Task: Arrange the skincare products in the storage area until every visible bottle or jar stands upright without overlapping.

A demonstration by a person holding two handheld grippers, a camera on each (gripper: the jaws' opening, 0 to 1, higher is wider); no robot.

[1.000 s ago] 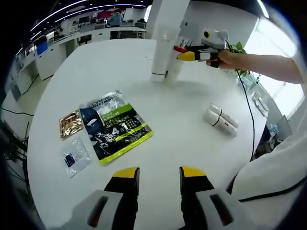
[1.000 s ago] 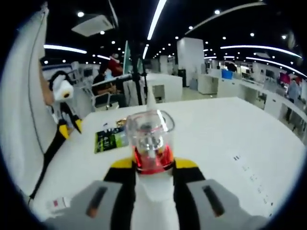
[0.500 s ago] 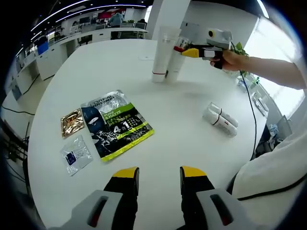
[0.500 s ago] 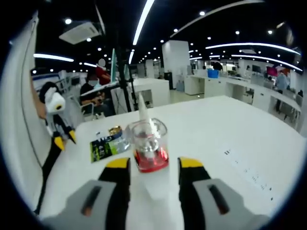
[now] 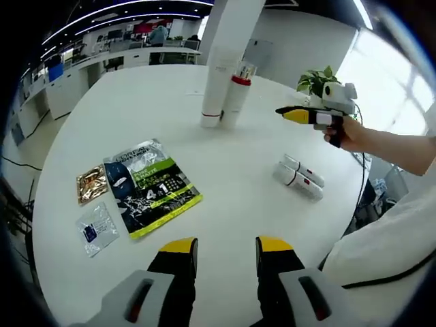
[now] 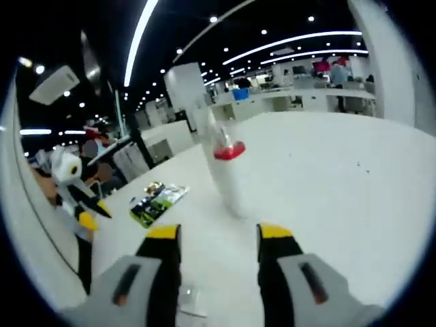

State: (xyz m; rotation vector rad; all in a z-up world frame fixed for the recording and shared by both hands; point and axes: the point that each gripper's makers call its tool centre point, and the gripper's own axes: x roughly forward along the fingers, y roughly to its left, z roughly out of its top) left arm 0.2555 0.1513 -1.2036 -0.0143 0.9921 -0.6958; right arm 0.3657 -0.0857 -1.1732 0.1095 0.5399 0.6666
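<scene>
Two white tubes stand upright side by side at the far side of the round white table (image 5: 272,218): a tall plain tube (image 5: 214,88) and a shorter tube with a red band and clear cap (image 5: 234,102) (image 6: 229,178). Two small white bottles (image 5: 298,179) lie on their sides at the right. My right gripper (image 5: 289,114) (image 6: 218,234) hovers open a short way back from the red-banded tube, holding nothing. My left gripper (image 5: 225,246) stays open over the near edge; it also shows at the left of the right gripper view (image 6: 76,199).
A green and black sachet pack (image 5: 151,187) (image 6: 159,199), a gold sachet (image 5: 90,184) and a clear sachet (image 5: 94,229) lie flat on the left. A potted plant (image 5: 315,79) stands beyond the table. A person's arm (image 5: 395,146) reaches in from the right.
My right gripper opened, let go of the red-banded tube and drew back to the right. The tube now stands free beside the tall one. The left gripper stays open.
</scene>
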